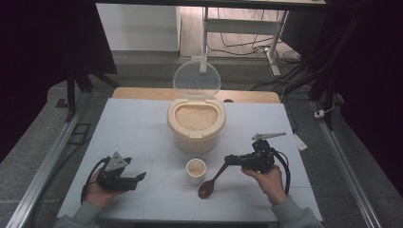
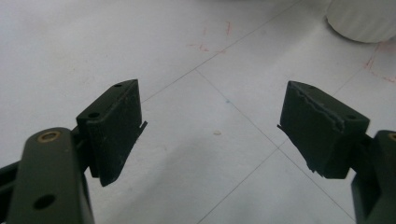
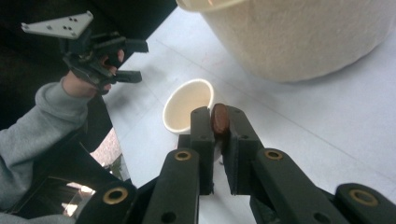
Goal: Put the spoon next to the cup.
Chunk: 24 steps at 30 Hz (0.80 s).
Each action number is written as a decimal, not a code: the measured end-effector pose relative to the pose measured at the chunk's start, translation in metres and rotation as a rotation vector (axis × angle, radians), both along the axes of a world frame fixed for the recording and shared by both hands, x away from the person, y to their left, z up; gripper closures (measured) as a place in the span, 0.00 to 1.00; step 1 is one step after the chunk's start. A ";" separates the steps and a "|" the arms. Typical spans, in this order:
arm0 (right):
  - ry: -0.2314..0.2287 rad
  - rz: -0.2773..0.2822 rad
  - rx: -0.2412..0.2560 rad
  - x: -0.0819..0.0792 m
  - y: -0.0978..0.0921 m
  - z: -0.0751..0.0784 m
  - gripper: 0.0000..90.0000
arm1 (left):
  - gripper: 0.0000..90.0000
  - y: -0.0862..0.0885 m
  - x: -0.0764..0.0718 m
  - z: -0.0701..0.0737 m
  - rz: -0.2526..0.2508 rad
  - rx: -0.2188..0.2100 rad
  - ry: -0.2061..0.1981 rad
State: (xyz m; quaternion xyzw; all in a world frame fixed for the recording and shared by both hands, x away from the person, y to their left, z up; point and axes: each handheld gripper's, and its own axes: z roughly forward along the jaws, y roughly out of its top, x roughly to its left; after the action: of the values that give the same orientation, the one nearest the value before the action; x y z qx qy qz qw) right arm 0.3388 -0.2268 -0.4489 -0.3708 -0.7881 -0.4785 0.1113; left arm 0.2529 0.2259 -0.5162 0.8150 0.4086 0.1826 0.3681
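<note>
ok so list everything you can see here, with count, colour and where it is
table: one, white, centre of the high view
rice container: one, cream, far middle of the table, filled with pale grains
lid: one, clear, hinged open behind the container
cup: one, white, in front of the container
spoon: one, brown, bowl on the table right of the cup
left hand-held gripper: one, black, jaws open above the table
right hand-held gripper: one, black, shut on the spoon handle
hands: two, grey sleeves, near edge
</note>
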 end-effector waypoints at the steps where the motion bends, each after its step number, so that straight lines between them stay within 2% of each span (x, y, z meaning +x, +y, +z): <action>1: 0.008 0.003 0.002 0.000 0.001 -0.001 0.92 | 0.23 0.000 0.000 0.000 0.000 0.000 0.000; 9: 0.025 -0.008 0.000 0.005 0.001 -0.005 0.91 | 0.23 -0.001 0.000 -0.001 -0.002 0.003 0.001; 17: 0.003 -0.073 -0.086 0.020 0.006 -0.022 0.80 | 0.23 -0.001 0.001 -0.001 -0.003 0.005 0.005; 24: -0.019 -0.087 -0.156 0.033 0.013 -0.037 0.71 | 0.23 -0.001 0.001 -0.002 -0.004 0.006 0.005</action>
State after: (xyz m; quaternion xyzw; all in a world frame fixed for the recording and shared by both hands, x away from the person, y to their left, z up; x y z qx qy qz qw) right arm 0.3714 -0.2139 -0.4858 -0.4078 -0.8071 -0.4236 0.0534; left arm 0.2539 0.2253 -0.5178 0.8174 0.4073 0.1811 0.3650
